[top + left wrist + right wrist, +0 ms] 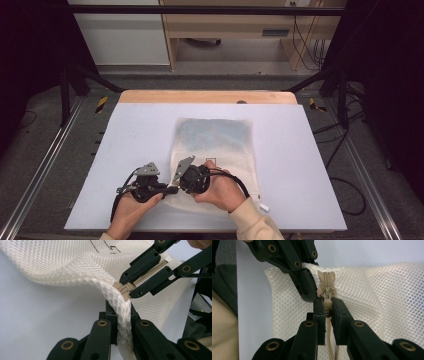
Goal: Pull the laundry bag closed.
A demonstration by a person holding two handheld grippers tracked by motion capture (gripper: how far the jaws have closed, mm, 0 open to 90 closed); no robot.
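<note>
A white mesh bag (215, 140) lies flat on the pale table (125, 150), something bluish showing through its far half. At the bag's near left corner both grippers meet. My left gripper (170, 189) is shut on the bag's mesh edge (123, 322), which bunches up between its jaws just beside the end of the zipper. My right gripper (178, 184) is shut on the tan zipper pull (327, 305), right at the slider (326, 293). In the left gripper view the right gripper (125, 286) comes in from the upper right. The left gripper (311, 283) shows at the upper left of the right gripper view.
A small white tab (264, 206) lies at the bag's near right corner. Black frame posts (65, 75) stand at both sides of the table, with cables on the floor (345, 190) at the right. A wooden strip (207, 96) edges the table's far side.
</note>
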